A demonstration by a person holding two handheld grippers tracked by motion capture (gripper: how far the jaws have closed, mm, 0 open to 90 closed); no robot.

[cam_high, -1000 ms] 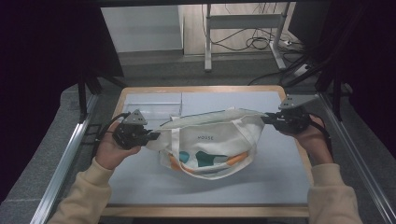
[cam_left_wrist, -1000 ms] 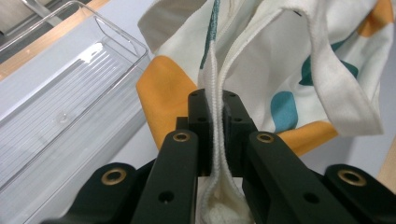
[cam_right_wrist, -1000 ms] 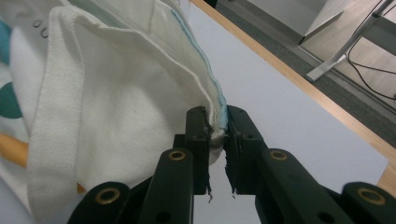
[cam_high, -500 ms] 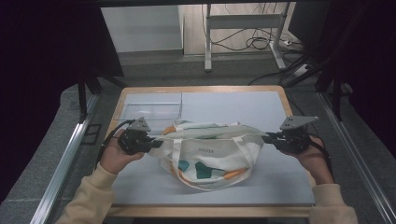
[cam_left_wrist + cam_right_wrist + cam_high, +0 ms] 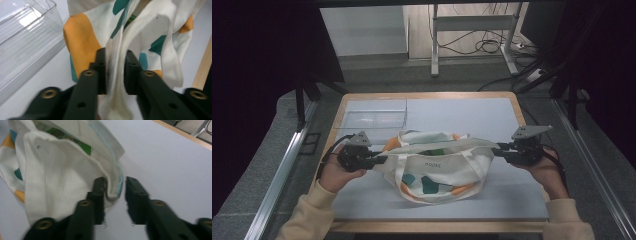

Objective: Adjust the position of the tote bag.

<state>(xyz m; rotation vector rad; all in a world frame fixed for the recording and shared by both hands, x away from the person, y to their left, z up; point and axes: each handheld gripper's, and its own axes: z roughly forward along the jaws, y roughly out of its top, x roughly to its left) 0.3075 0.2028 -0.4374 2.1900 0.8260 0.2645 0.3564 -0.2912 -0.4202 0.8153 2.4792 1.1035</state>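
A white cloth tote bag printed with orange and teal shapes lies in the middle of a pale grey table mat, its mouth drawn out sideways between two hand-held black two-jaw tongs. The left gripper sits at the bag's left end and the right gripper at its right end, each aimed inward at the rim so the opening is stretched into a long slot; that hold looks meant to keep the bag spread while it settles flat on the mat. Both pairs of jaws have just been opening. In the left gripper view the bag's rim and a fold of its strap lie between the jaws, which stand slightly apart with the cloth loose in the gap rather than pinched. In the right gripper view the jaws stand plainly apart, the blue-stitched edge of the bag resting against one jaw and clear of the other, so the release appears further along on that side. Something green shows inside the bag's mouth, too little of it to name. A clear plastic rectangular bin stands just beyond the bag's left end, near the far wooden edge of the table, apart from the bag.
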